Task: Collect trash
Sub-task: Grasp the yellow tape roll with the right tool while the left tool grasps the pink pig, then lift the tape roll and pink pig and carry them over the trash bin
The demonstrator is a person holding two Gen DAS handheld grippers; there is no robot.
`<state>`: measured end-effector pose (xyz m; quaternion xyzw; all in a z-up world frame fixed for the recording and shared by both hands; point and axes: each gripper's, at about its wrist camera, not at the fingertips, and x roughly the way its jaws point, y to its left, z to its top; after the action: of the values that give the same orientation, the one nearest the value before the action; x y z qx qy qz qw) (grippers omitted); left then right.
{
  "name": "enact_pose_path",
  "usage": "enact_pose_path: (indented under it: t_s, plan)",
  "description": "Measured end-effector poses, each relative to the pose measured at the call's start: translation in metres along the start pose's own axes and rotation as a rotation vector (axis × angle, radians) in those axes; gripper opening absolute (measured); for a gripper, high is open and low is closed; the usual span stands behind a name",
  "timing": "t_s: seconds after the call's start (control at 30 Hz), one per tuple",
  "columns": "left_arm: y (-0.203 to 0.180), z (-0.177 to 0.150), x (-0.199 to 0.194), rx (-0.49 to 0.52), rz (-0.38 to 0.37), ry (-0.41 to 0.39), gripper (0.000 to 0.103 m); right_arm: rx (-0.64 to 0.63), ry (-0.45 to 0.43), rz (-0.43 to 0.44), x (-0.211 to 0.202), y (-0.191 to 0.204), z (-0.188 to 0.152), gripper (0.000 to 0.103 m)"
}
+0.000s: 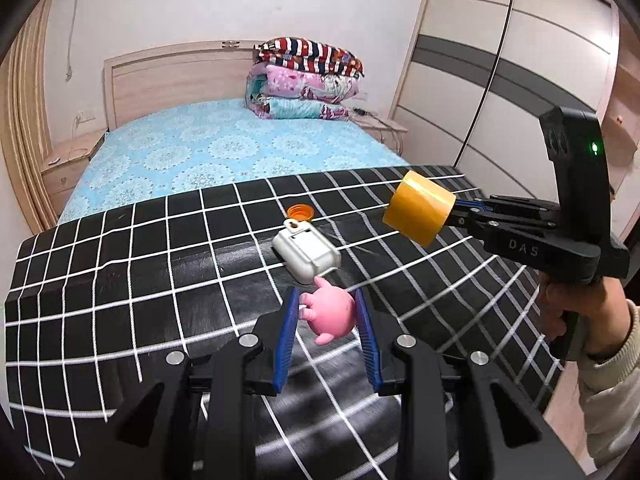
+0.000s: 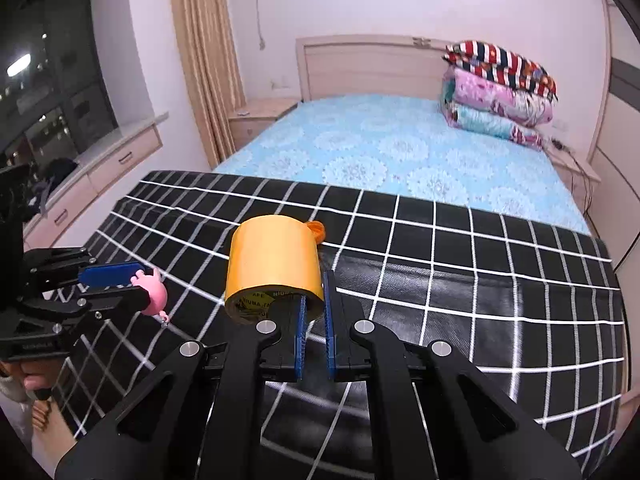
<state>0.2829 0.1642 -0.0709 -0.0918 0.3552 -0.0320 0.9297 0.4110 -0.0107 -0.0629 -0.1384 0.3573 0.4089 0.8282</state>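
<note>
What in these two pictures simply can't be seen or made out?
- White case: hidden behind the tape roll in the right wrist view.
- Orange cap: mostly hidden there too.
- Roll's label: too small to read.
- Pink toy: its sides covered by the fingers.

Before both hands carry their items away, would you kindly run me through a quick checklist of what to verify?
1. Left gripper grips the pink toy figure between its blue fingers: ok.
2. Right gripper holds the yellow tape roll, one finger inside the core and one outside the wall: ok.
3. Both items lifted off the black checked cloth: ok.
4. White case and orange cap collected: not ok, both lie on the cloth.
5. Trash container in sight: not ok, none in either view.
6. The two grippers apart from each other: ok.
</note>
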Motion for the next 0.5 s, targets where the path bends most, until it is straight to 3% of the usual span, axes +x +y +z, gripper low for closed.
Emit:
enact_pose_path:
  t_s: [0.5]
  plan:
    - [-0.049, -0.024, -0.092, -0.021, -0.048, -0.062, 0.028, -0.060, -0.057, 0.008, -0.091, 0.037, -0.028, 0.008]
